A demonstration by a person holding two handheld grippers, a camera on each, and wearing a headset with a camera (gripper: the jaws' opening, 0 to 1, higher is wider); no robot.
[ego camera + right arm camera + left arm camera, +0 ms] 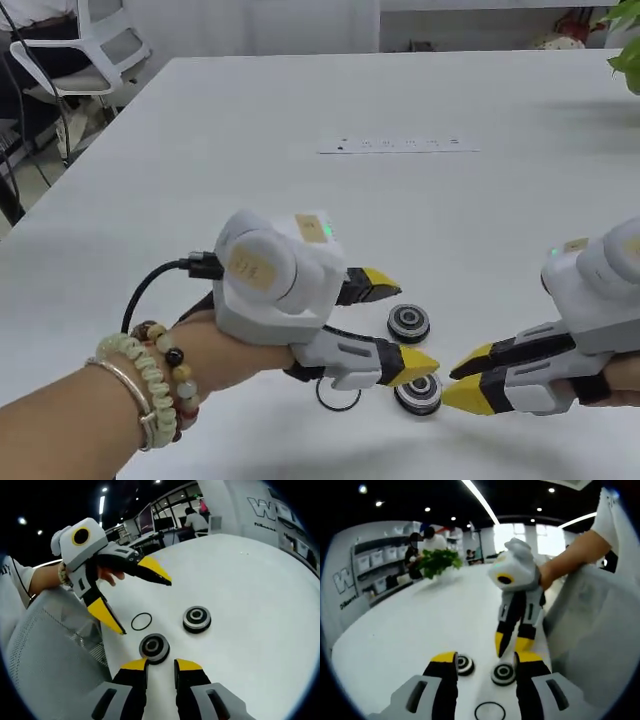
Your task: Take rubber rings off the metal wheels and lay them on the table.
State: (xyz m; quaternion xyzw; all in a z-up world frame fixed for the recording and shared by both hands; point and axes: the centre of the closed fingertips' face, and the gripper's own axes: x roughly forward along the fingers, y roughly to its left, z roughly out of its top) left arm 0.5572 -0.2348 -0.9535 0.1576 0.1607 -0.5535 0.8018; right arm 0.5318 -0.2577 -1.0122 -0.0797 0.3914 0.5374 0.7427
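Note:
Two metal wheels with dark rims lie flat on the white table (300,180): a far wheel (409,321) and a near wheel (418,392). A loose black rubber ring (338,395) lies on the table to their left. My left gripper (400,322) is open, and its yellow tips straddle the far wheel from the left. In its own view, the left gripper (486,659) has both wheels (465,665) (503,674) just ahead of its jaws. My right gripper (455,383) comes in from the right with its jaws narrowly parted and holding nothing. Its tips sit right beside the near wheel (154,647).
A flush socket strip (398,146) is set in the table farther back. An office chair (90,50) stands off the far left corner, and green plant leaves (628,50) show at the far right edge. A person stands beyond the plant (437,562).

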